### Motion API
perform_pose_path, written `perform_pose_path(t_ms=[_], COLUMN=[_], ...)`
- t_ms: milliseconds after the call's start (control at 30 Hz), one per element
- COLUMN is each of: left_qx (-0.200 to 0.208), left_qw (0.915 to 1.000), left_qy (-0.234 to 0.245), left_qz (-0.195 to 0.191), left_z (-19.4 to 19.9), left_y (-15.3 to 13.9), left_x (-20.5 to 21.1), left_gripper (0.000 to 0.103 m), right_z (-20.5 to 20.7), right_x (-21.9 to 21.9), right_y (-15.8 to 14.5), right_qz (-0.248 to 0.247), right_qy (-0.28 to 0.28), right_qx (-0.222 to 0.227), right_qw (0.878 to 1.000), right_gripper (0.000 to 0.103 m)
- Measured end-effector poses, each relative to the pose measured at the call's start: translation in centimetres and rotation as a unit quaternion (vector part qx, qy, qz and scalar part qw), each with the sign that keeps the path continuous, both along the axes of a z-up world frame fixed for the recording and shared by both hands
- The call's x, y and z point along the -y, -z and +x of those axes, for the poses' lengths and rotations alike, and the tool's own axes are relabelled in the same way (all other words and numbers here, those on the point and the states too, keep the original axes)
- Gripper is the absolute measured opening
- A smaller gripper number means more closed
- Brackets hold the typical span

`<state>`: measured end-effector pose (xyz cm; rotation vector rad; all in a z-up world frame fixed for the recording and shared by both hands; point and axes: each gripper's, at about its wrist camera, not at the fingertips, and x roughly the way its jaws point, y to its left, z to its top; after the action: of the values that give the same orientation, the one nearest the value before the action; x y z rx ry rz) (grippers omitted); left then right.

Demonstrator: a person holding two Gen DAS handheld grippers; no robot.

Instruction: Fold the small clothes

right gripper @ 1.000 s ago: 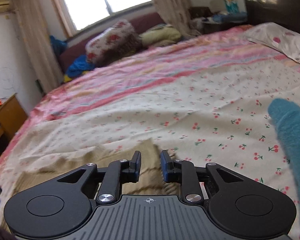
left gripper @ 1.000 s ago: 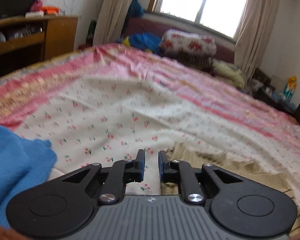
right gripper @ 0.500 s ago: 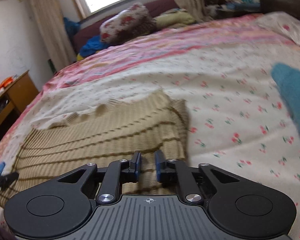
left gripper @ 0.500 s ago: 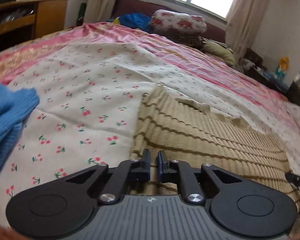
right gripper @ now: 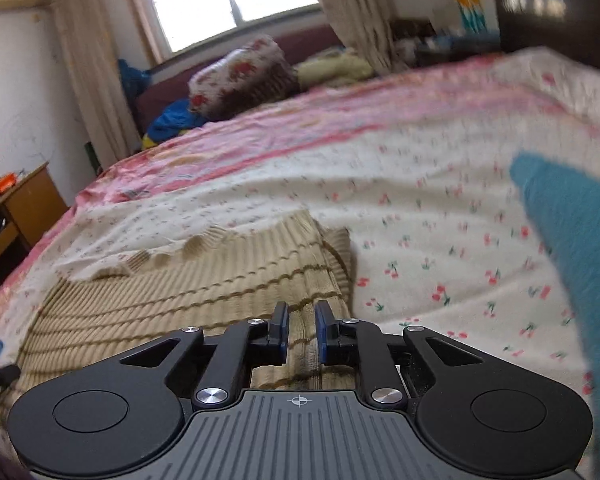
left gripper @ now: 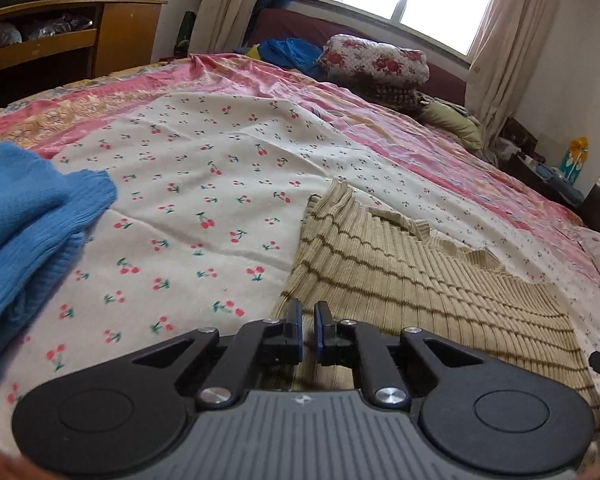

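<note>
Spreading the sweater flat on the bed

Lying almost hidden a second ago, the tan sweater (left gripper: 420, 280) now stretches smooth across the bed (left gripper: 204, 184). Left gripper (left gripper: 307, 330) nearly pressed together, right gripper (right gripper: 302, 330) slightly parted; whether either pinches the near hem, I cannot tell. Folding can likely begin.

Sweater (left gripper: 400, 276) on bed (left gripper: 220, 184), folded knit (left gripper: 24, 216) left, another garment (right gripper: 572, 248) right

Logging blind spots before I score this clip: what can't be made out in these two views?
- Left wrist: near hem of the tan striped sweater, hidden behind the left claw; whether it pinches cloth can't be told.
- Right wrist: the same under the right claw; the teal garment is blurred and cropped.
- Left wrist: the blue knit garment is cropped.
</note>
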<state>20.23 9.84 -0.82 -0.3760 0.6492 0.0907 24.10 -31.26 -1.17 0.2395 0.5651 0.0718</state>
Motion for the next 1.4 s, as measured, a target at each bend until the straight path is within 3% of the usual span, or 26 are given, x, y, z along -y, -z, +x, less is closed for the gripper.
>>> perform_pose_path(t_ms=[333, 600, 800, 1000, 1267, 1400], left_qx=[-0.025, -0.03, -0.039, -0.033, -0.04, -0.033], left_qw=[0.9997, 0.9995, 0.9992, 0.9994, 0.9965, 0.9967], left_qy=[0.006, 0.0, 0.005, 0.011, -0.021, -0.024], left_qz=[0.005, 0.004, 0.002, -0.01, -0.07, -0.071], left_z=[-0.7, -2.6, -5.4, -6.6, -4.7, -4.3], left_y=[1.3, 0.4, -1.1, -1.9, -0.2, 0.3], left_x=[-0.5, -0.5, -0.4, 0.2, -1.7, -2.0], left_gripper=[0.018, 0.018, 0.018, 0.019, 0.024, 0.025], right_z=[-1.7, -3.0, -2.9, -3.5, -3.2, -1.6], right_x=[0.2, -0.3, -0.2, -0.1, -4.9, -8.3], right_y=[2.6, 0.7, 1.6, -0.1, -1.7, -2.2], right_qz=[-0.03, -0.024, -0.037, -0.013, -0.042, -0.054], right_qy=[0.005, 0.022, 0.009, 0.01, -0.044, -0.071], right_qx=[-0.042, -0.039, -0.079, -0.074, -0.074, -0.079], right_qw=[0.999, 0.999, 0.996, 0.997, 0.995, 0.993], right_gripper=[0.011, 0.016, 0.016, 0.019, 0.02, 0.021])
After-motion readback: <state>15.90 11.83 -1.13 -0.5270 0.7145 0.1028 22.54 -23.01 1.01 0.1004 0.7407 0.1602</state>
